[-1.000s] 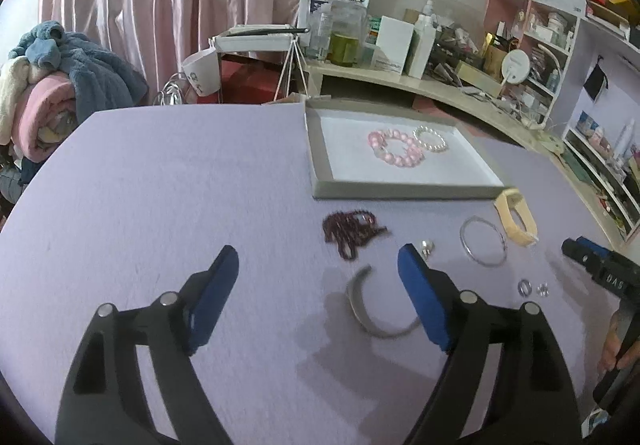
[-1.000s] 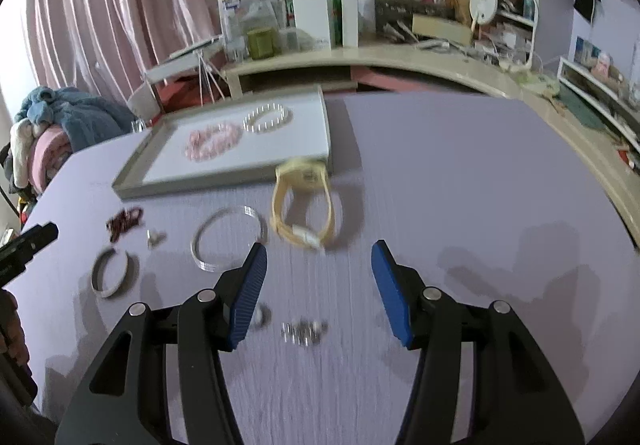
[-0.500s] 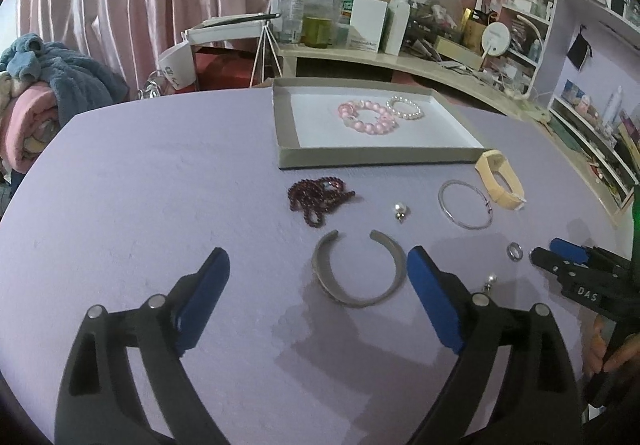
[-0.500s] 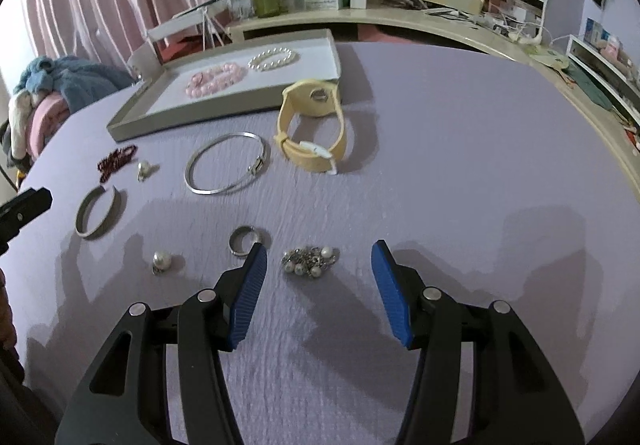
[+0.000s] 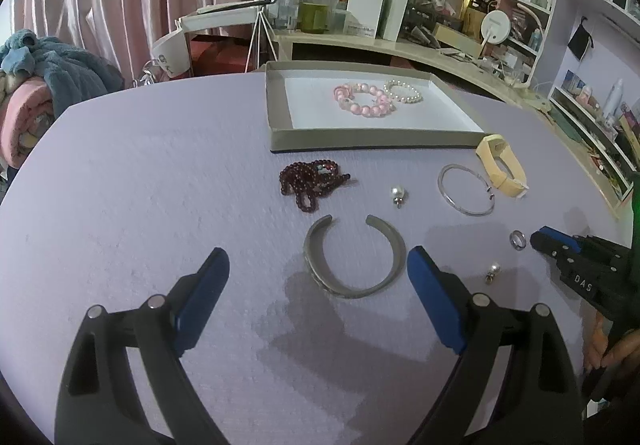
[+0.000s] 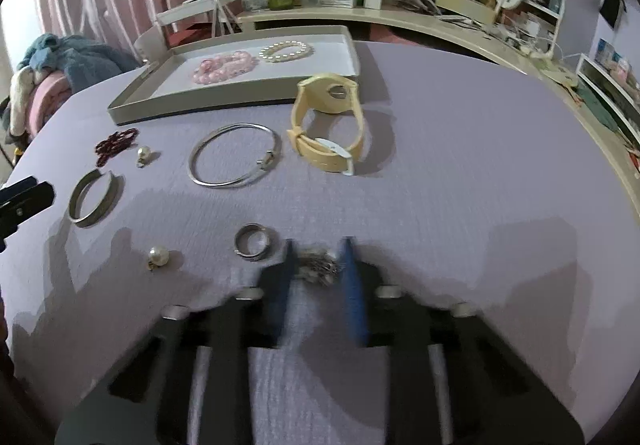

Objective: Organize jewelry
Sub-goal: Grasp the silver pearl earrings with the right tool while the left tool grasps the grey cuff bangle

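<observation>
My left gripper (image 5: pixel 316 257) is open just above the purple table, and the grey cuff bangle (image 5: pixel 352 285) lies between and ahead of its blue fingers, untouched. My right gripper (image 6: pixel 318 253), blurred, is closing its jaws onto a small pearl cluster (image 6: pixel 320 265) on the table; the pads sit against its sides. A silver ring (image 6: pixel 253 241) and a pearl earring (image 6: pixel 158 257) lie just left of it. Farther back lie a thin silver bangle (image 6: pixel 224 185), a yellow watch (image 6: pixel 328 113), dark red beads (image 5: pixel 312 179) and another pearl earring (image 5: pixel 397 193).
A grey tray (image 5: pixel 360 145) at the back of the table holds a pink bead bracelet (image 5: pixel 362 101) and a white pearl bracelet (image 5: pixel 404 93). A cluttered desk and shelves stand behind the table. Folded blankets (image 5: pixel 36 85) are piled at the far left.
Both grippers sank toward the table. The left one opened a little wider over the grey cuff. The right one's jaws went from wide open to closed around the pearl cluster.
</observation>
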Available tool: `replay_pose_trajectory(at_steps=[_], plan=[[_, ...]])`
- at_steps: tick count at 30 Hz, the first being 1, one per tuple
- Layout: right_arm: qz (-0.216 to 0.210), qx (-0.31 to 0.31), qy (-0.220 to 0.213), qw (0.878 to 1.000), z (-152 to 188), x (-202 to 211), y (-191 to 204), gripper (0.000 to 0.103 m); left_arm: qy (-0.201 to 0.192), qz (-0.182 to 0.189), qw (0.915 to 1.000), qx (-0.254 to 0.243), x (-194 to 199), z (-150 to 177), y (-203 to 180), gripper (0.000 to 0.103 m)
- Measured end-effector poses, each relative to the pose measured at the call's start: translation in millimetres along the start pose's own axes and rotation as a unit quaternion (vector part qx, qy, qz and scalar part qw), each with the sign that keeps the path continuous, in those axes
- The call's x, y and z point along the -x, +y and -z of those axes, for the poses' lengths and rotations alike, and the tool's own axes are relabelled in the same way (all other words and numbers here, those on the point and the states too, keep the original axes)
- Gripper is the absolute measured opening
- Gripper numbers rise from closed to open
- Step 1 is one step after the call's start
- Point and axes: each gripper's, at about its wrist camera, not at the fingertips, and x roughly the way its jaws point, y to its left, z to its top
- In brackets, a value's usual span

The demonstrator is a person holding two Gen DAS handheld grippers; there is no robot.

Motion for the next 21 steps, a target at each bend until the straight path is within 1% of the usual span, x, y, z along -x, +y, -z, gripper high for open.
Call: replay_pose_trajectory(at_steps=[5,8,14,21], plan=[[-0.009,-0.015,0.001,1.0,-3.2,0.6,-4.3,0.011,0.006,0.001,1.0,-0.002,-4.0,0.3,0.0,0.091],[-0.017,-0.027,-0.009,0.999,-5.8,5.5,-8.5,0.011,0.01,0.003,0.9999,-0.005,-6.5,-0.3,-1.0,0.091],[-0.029,-0.045,-0.043,0.998,-20.8,21.0,-12.3,0.011,0.017,0.006,0.9998,-0.009,-12.2,-0.4,-4.6,0.092],[-0.048,-0.06,-0.087,0.993,-42.9,42.7,-17.1,0.011,0.031,0.002,0.9994,-0.016,-24.2,-2.4,-10.6,0.092]])
